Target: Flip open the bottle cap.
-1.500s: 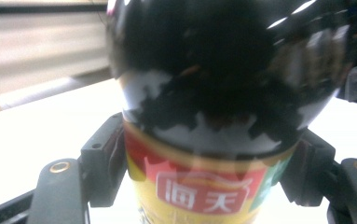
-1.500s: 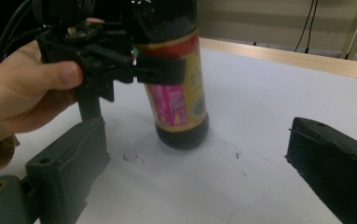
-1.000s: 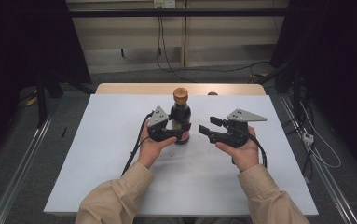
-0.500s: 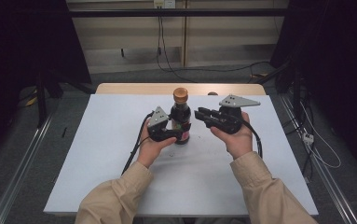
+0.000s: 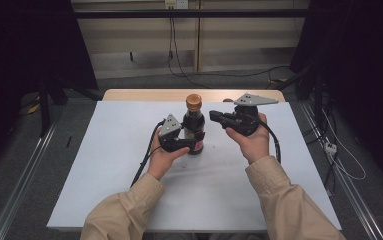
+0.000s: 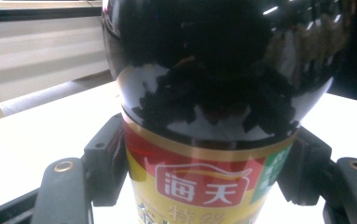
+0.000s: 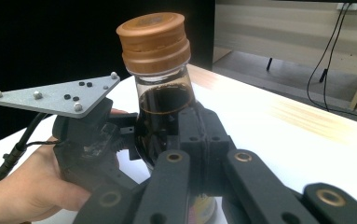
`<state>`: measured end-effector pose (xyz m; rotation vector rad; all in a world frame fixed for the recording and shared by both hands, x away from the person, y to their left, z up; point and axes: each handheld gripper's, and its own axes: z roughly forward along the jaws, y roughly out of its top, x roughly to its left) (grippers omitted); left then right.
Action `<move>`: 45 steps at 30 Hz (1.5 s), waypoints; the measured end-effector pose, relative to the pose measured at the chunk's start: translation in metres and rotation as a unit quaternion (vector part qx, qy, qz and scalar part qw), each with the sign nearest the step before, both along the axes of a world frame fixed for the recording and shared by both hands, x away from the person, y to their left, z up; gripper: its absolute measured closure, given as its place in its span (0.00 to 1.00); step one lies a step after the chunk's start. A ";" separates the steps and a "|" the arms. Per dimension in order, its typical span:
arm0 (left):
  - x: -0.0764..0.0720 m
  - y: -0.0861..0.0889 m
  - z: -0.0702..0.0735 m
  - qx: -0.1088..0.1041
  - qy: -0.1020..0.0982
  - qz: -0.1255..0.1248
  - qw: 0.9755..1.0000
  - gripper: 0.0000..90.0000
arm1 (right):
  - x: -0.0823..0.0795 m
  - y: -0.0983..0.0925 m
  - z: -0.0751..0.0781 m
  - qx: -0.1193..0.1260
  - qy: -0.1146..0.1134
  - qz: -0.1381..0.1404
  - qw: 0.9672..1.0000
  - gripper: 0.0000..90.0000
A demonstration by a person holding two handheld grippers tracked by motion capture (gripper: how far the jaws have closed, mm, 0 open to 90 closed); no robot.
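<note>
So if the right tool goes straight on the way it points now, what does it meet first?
Most likely the bottle, around its neck below the brown cap. The right tool, its jaws shut, points at it from close by; depth is hard to judge.

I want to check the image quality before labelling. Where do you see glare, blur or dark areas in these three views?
High view: evenly lit white table, sharp, surroundings at the sides nearly black. Left gripper view: the dark bottle is very close, glossy, with bright glare spots and mirror reflections; its label is slightly soft. Right gripper view: the brown cap is sharp, the near jaws blur at the bottom, background left is black.
</note>
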<state>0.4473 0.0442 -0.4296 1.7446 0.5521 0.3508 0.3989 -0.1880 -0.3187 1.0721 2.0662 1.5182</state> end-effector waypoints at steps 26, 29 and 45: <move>-0.002 -0.003 0.001 0.016 -0.008 0.011 1.000 0.31 | 0.006 0.002 0.015 -0.006 -0.008 0.004 1.000 1.00; -0.002 -0.003 0.001 0.015 -0.006 0.011 1.000 0.31 | 0.006 0.004 0.017 -0.010 -0.008 0.007 1.000 1.00; -0.001 -0.002 0.000 0.016 -0.002 0.009 1.000 0.34 | 0.014 0.012 0.021 -0.014 -0.004 0.019 1.000 1.00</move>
